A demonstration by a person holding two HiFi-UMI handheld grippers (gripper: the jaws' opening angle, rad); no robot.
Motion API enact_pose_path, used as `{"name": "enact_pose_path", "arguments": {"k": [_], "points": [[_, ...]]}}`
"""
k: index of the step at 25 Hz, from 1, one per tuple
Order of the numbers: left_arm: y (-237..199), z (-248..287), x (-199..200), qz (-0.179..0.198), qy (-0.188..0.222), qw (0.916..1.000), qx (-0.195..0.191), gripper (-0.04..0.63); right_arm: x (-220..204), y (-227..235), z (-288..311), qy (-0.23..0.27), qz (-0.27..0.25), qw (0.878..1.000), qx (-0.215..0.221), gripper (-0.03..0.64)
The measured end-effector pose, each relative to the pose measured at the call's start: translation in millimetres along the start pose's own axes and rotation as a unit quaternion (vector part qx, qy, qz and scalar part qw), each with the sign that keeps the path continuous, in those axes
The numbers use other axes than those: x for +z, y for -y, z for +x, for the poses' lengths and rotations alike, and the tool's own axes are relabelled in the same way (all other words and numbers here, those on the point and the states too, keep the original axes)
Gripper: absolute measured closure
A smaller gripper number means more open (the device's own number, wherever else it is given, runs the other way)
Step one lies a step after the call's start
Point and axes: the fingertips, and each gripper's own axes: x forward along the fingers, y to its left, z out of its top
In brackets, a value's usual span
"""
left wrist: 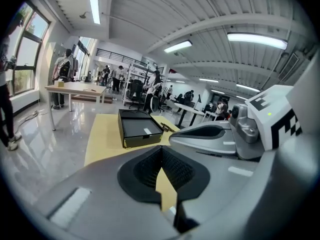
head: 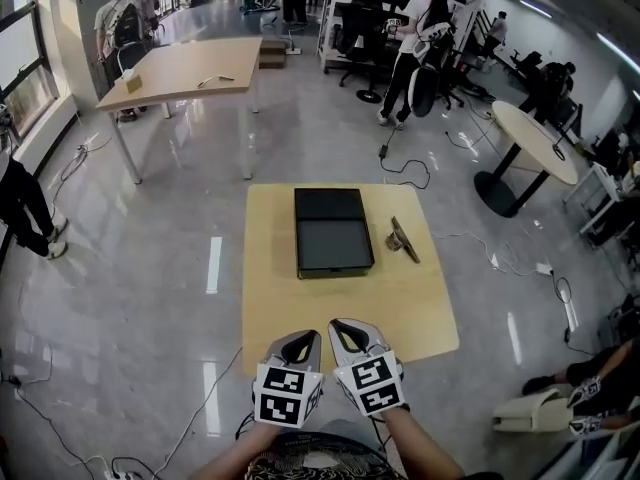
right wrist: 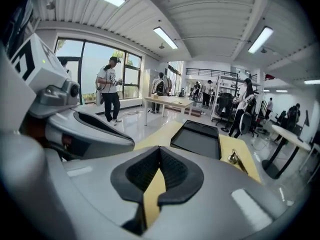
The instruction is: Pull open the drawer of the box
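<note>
A flat black box [head: 333,231] lies in the middle of a small wooden table [head: 420,308]. Its far half is darker; its near half looks like a shallow open tray with a small white label, as the left gripper view shows on the box [left wrist: 140,128]. Both grippers hover side by side over the table's near edge, well short of the box. My left gripper [head: 304,342] [left wrist: 161,156] is shut with nothing in it. My right gripper [head: 346,329] [right wrist: 159,156] is shut and empty too, with the box [right wrist: 197,139] ahead of it.
A small metal tool [head: 403,239] lies on the table to the right of the box. Cables [head: 410,168] trail over the grey floor. A larger table [head: 185,68] stands far left, a round table [head: 535,138] at the right. People stand in the background.
</note>
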Motion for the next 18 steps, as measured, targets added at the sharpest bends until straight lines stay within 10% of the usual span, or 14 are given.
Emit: {"name": "enact_pose_path", "arguments": {"k": [10,18], "points": [[-68.5,-56.3,0.7,0.016,-0.005,0.9997,-0.018,0.583,23.8,-34.0,40.9,-0.062,-0.144,0.986,-0.065,0.611],[-70.4,4.0,-0.4,0.012,-0.009,0.9998,-0.009,0.583,-11.1,12.6,87.5,-0.091,-0.223,0.968,-0.063,0.611]]}}
